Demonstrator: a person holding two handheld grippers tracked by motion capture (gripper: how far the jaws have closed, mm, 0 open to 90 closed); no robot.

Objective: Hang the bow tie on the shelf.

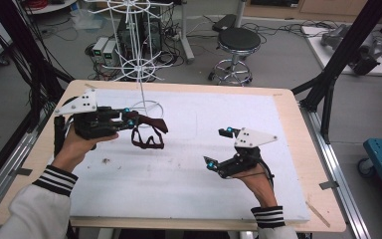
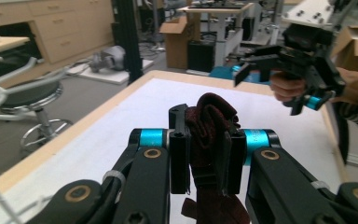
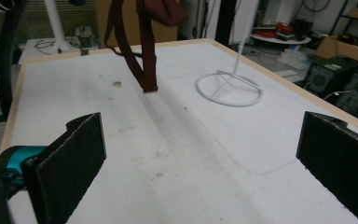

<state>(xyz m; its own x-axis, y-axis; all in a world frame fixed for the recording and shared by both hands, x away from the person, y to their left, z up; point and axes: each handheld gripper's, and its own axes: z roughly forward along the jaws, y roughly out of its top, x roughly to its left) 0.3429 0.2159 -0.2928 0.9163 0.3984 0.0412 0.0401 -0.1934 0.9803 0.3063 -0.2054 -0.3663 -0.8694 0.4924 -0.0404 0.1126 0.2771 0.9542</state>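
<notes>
A dark red cloth piece with straps [image 1: 148,131] hangs over the left half of the white board, its loops dangling down to the surface. My left gripper [image 1: 129,119] is shut on its bunched upper end. In the left gripper view the red cloth [image 2: 209,121] is pinched between the two black jaws of the left gripper [image 2: 206,144]. My right gripper [image 1: 219,147] hovers over the right half of the board, open and holding nothing. In the right gripper view its pads [image 3: 77,156] stand wide apart, and the red straps [image 3: 142,51] hang farther off, touching the board.
A white wire rack stands at the back of the board on a ring base [image 1: 147,107], also visible as the ring base [image 3: 228,88]. The white board [image 1: 189,189] lies on a wooden table [image 1: 298,129]. A stool [image 1: 236,42] and black frame posts [image 1: 350,47] stand behind.
</notes>
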